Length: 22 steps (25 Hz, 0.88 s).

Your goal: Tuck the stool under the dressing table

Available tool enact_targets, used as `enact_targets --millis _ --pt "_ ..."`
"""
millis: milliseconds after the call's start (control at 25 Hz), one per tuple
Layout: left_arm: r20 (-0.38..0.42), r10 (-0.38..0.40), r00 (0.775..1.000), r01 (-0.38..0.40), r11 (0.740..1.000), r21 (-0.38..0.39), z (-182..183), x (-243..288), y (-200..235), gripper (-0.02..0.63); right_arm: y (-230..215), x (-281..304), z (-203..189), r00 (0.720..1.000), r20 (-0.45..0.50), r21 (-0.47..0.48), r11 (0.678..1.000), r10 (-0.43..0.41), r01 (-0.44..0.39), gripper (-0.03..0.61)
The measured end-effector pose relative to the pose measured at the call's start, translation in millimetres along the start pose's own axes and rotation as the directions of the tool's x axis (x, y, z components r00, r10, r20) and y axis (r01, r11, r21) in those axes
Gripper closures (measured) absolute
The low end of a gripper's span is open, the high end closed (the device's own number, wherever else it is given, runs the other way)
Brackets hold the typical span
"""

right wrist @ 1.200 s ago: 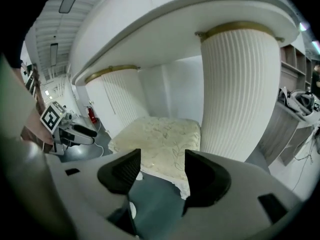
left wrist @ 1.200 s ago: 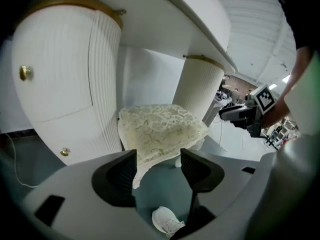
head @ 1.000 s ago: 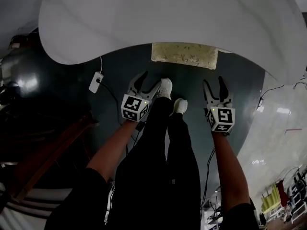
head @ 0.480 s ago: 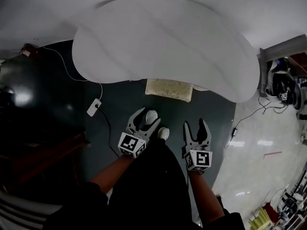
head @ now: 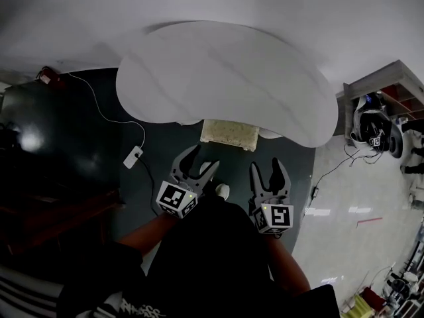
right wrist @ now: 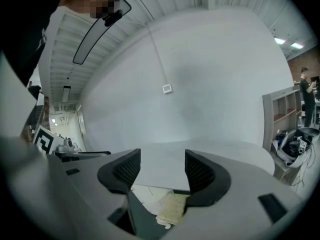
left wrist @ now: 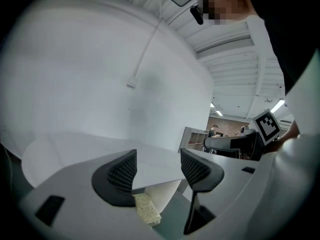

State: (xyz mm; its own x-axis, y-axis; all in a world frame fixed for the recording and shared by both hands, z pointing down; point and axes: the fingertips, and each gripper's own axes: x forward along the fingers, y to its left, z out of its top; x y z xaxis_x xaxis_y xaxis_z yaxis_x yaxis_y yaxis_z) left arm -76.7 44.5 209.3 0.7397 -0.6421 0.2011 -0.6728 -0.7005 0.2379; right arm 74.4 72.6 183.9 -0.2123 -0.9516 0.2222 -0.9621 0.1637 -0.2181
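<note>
Looking down from the head view, the stool [head: 230,132] stands on the dark floor at the front edge of the dressing table, and only a narrow strip of its pale yellow cushion shows. The rest of it is hidden beneath the white worktop [head: 225,71], so I judge that the stool is already pushed in for the most part.

The left gripper [head: 204,156] and the right gripper [head: 267,165] hang in the air in front of the person, both pointing toward the dressing table. In the left gripper view the 2 jaws of the left gripper [left wrist: 157,166] stand wide apart with nothing between them, and the stool [left wrist: 146,209] shows low down past them. In the right gripper view the right gripper [right wrist: 162,166] is spread just as wide and holds nothing, with the stool [right wrist: 172,206] below the worktop edge.

The relation that matters is this: the stool lies straight ahead of the grippers and lower, between their 2 lines. Its visible long side runs from left to right, along the worktop edge. The left gripper seems a little nearer to it. A last push, if needed, would go forward, across that long side.

A white power strip [head: 133,156] lies on the floor to the left, apart from the stool
</note>
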Motion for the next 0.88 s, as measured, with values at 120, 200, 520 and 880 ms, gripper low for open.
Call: enact_targets --millis 120,200,520,880 --pt "0.053 -0.01 0.999 0.01 1.0 0.001 30 7 -2 0.35 4 -4 32 0.999 0.029 -0.035 0.999 -0.013 0.014 0.318" --pt "0.089 -0.015 0.996 0.015 1.0 0.003 50 8 -3 0.35 10 -9 50 0.998 0.058 -0.063 0.998 -0.009 0.013 0.318" --pt "0.111 -0.113 0.987 0.109 0.993 0.042 92 20 -15 0.581 14 -15 102 0.983 0.183 -0.052 0.998 -0.031 0.041 0.321" --pt "0.088 -0.209 0.974 0.208 0.978 0.022 102 34 10 0.598 34 27 101 0.993 0.107 -0.097 0.993 -0.055 0.066 0.526"
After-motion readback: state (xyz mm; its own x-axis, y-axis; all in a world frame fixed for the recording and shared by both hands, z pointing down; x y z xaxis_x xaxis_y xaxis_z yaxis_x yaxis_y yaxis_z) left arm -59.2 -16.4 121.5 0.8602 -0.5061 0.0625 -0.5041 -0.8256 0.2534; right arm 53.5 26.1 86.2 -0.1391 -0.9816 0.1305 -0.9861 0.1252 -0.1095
